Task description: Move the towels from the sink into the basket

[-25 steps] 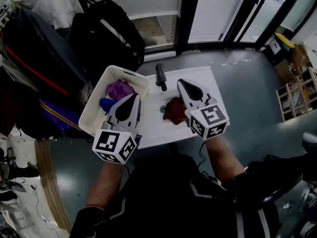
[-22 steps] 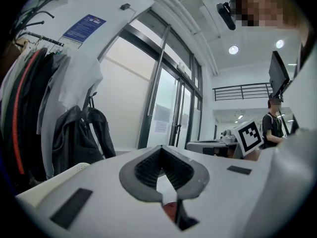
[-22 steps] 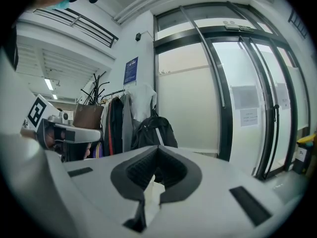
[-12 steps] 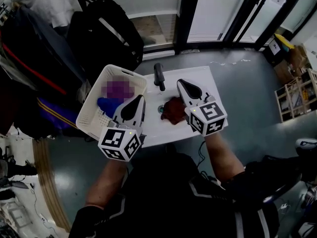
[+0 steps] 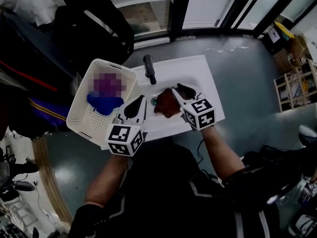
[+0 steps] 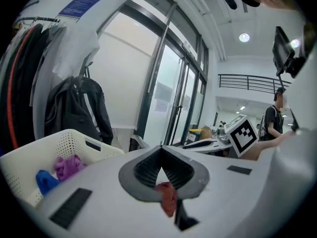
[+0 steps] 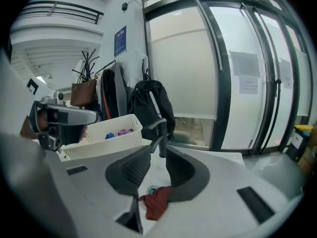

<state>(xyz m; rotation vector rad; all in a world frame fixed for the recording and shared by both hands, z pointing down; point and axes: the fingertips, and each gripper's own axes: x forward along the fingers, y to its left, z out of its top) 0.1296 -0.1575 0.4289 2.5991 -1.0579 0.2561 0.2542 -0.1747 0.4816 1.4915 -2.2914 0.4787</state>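
1. Aiming the right gripper point(image 5: 181, 89) down into the white sink point(image 5: 198, 71), at the red towel point(image 5: 166, 105) lying crumpled beside the drain, at 6 o'clock of the black faucet point(image 5: 148, 68).
2. Having just been opening its jaws partway, spreading them with the towel in line between them, pads not pressing on it, presumably readying a pinch.
3. Holding the left gripper point(image 5: 139, 100) pressed together and empty at the sink's 8 o'clock edge, probably for clearance.
4. Standing at the sink's 9 o'clock, the white perforated basket point(image 5: 79, 115), containing a purple towel point(image 6: 67, 166) and a blue towel point(image 6: 44, 180), allowing a short carry.
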